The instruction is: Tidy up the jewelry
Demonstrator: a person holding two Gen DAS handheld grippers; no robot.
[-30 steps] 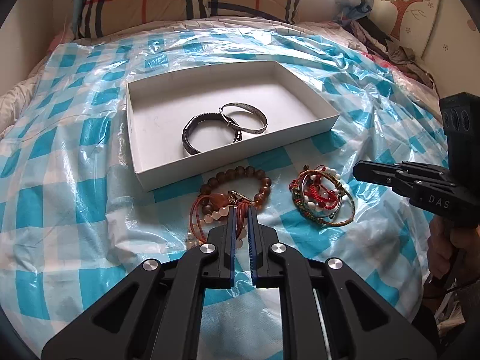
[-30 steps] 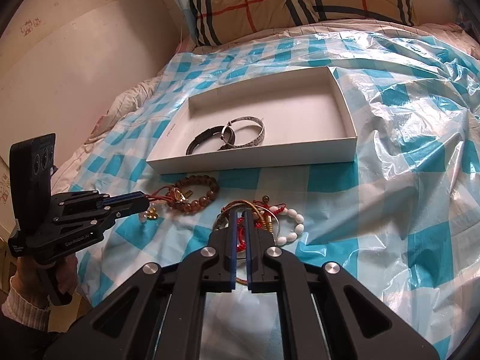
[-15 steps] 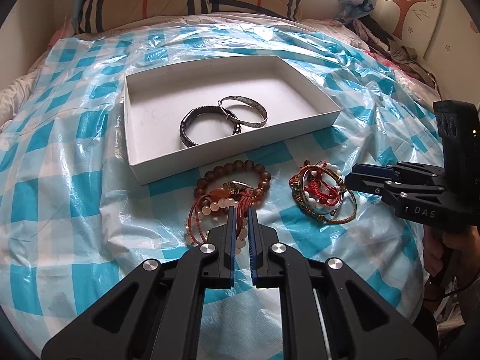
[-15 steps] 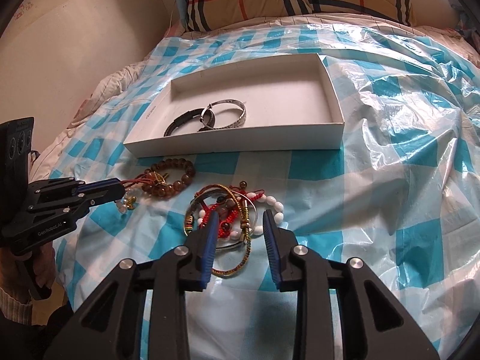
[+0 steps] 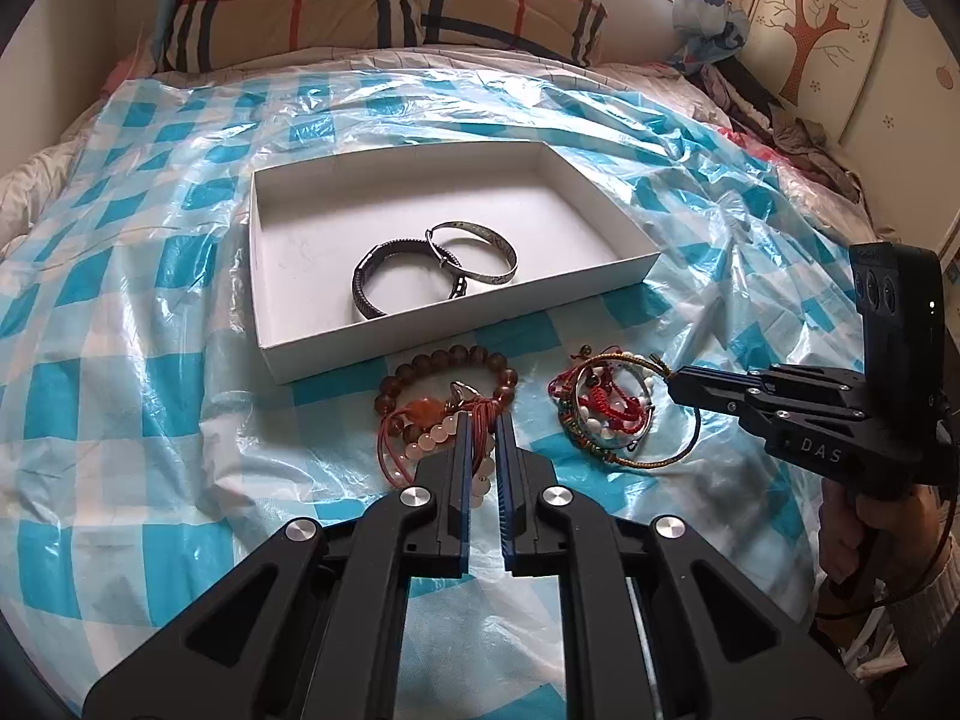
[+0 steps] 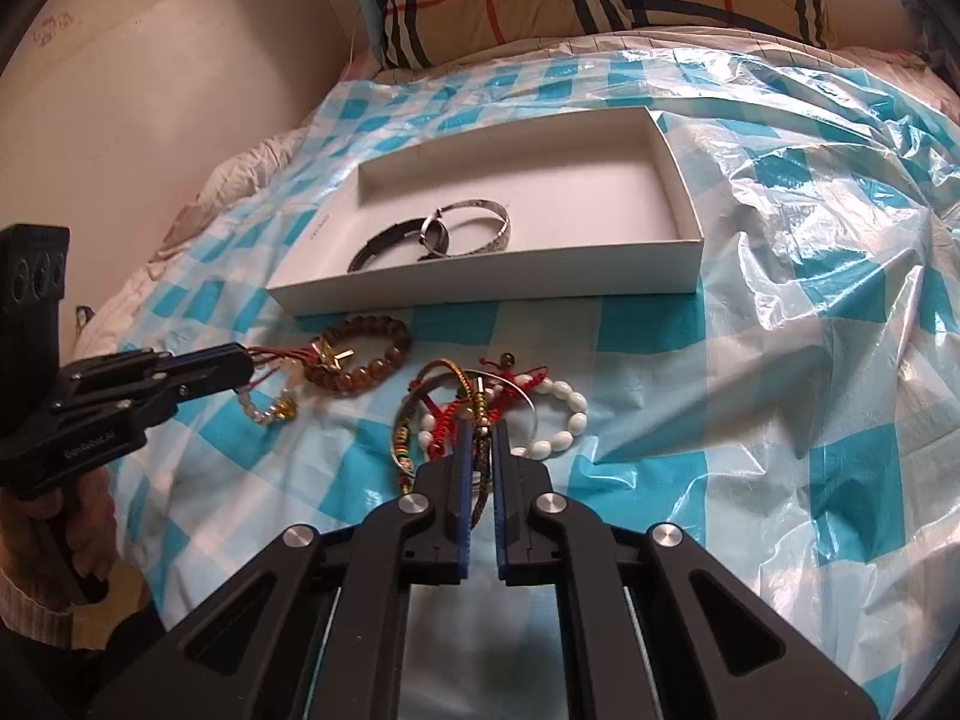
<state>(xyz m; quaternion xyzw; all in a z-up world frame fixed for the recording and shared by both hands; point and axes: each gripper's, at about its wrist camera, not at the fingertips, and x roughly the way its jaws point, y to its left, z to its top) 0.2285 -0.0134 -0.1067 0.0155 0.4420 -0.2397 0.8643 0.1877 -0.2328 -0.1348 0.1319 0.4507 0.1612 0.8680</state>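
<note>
- Left wrist view: my left gripper [image 5: 482, 427] stays clenched on the red cords [image 5: 480, 420] of the bracelet heap before the white box [image 5: 456, 333].
- Right wrist view: my right gripper [image 6: 479, 435], spread a moment ago, has clamped onto the woven cord bracelet [image 6: 474, 414]; lifting it boxward looks next.

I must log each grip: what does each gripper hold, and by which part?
The left gripper pinches the red cord bracelet by its cords. The right gripper pinches the tangled bundle of string bracelets by its near strands.
</note>
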